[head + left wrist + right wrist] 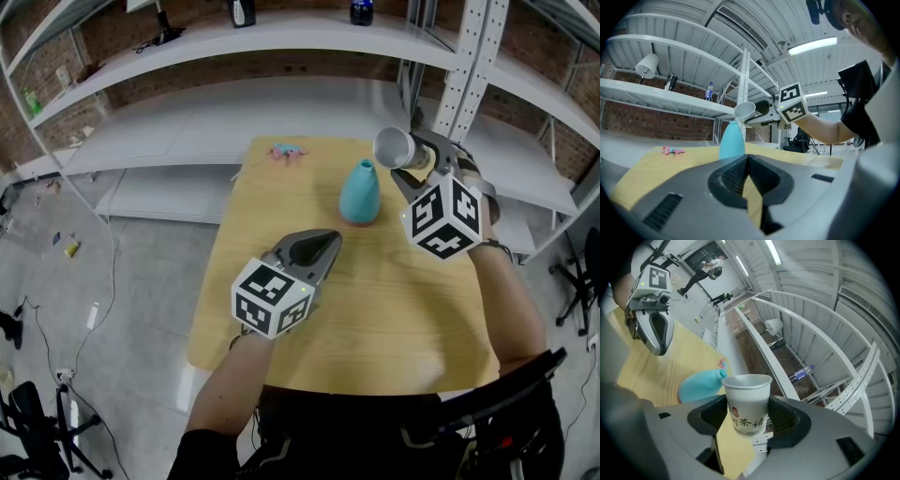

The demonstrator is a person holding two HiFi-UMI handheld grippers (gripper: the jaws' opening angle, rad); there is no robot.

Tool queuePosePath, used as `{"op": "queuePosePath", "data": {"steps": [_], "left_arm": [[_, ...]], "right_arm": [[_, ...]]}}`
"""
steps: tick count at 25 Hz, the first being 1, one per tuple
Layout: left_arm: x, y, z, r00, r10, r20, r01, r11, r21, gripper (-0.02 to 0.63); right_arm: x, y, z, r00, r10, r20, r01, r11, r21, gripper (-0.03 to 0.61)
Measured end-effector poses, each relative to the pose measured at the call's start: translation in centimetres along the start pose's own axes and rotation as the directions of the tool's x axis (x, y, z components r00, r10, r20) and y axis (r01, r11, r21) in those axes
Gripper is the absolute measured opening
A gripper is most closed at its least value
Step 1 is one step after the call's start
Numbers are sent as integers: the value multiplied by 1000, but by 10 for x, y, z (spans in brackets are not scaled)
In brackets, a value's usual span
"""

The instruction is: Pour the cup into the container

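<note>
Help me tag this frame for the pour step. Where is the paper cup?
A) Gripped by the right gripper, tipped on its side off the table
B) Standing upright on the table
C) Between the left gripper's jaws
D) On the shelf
A: the right gripper is shut on the paper cup, and the head view shows it tipped sideways in the air near the teal container's top.

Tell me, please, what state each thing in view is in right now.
paper cup: gripped, tipped toward the container, off the table.
container: upright on the table, neck open.
right gripper: shut on the paper cup.
left gripper: jaws together, empty.
pink item: lying near the table's far edge.
</note>
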State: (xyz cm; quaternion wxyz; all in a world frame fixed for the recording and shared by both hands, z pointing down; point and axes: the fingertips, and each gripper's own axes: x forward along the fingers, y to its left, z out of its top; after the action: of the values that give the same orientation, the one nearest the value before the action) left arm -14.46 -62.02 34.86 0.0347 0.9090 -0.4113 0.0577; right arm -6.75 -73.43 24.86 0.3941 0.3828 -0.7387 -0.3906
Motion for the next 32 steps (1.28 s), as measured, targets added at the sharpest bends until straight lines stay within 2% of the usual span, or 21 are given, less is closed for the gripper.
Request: {"op": "queuePosePath", "data": {"steps": [6,32], "left_arm": [[1,-1,0,1000,-11,0,11,1000,3,-2],[1,-3,-1,1000,-23,2,23,1000,5,-2]], "right_arm": [[3,2,4,1000,14,-3,-14,999,-35,278],[13,4,9,998,-26,-59,11,973,-232,278]]}}
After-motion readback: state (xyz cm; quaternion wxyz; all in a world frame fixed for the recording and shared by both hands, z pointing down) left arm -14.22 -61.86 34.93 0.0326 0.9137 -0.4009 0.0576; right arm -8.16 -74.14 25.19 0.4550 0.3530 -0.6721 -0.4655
